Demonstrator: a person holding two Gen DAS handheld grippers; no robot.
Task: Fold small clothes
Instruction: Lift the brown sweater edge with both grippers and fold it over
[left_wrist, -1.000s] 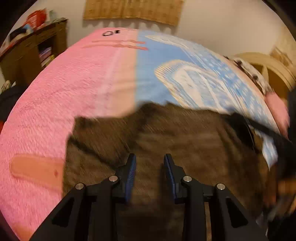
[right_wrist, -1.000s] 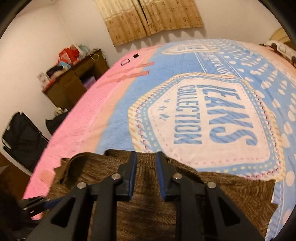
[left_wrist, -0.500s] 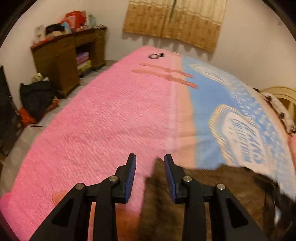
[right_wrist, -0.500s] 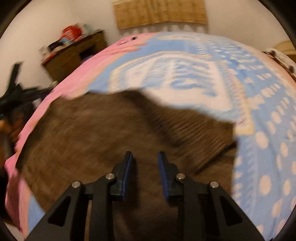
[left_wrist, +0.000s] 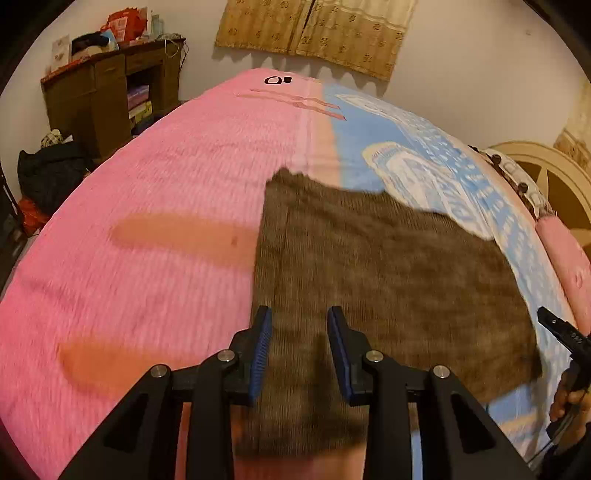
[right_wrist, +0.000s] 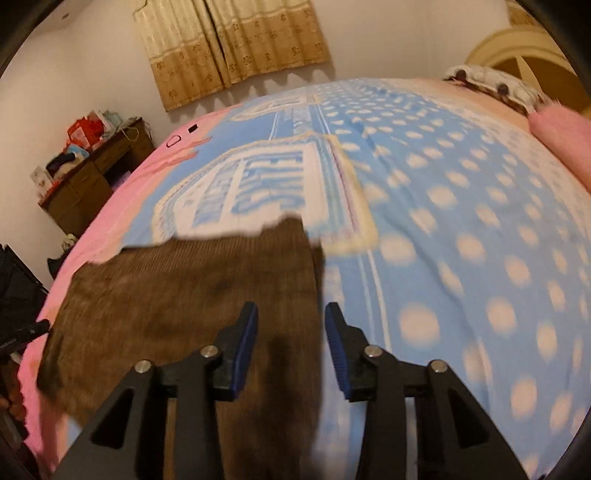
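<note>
A brown knitted garment (left_wrist: 388, 266) lies spread flat on the bed cover (left_wrist: 166, 184), across the seam between its pink and blue halves. My left gripper (left_wrist: 299, 321) hovers over the garment's left edge, jaws apart, nothing pinched between the pads. My right gripper (right_wrist: 290, 317) is above the garment's (right_wrist: 177, 295) right edge. Its jaws are opening, and the cloth edge lies below the gap, not pressed by the pads. A hand holds the right gripper (left_wrist: 561, 328), just in view at the right edge of the left wrist view.
A wooden cabinet (left_wrist: 103, 92) with clutter on top stands left of the bed, with a dark bag (left_wrist: 48, 170) on the floor beside it. A pink pillow (left_wrist: 569, 251) and a cream headboard (left_wrist: 546, 177) are on the right. Small black items (left_wrist: 277, 79) lie at the bed's far end.
The left gripper swung left over the pink cover, then back to the garment's left edge. The right gripper moved to the right edge and its jaws widened. The garment now lies flat.
</note>
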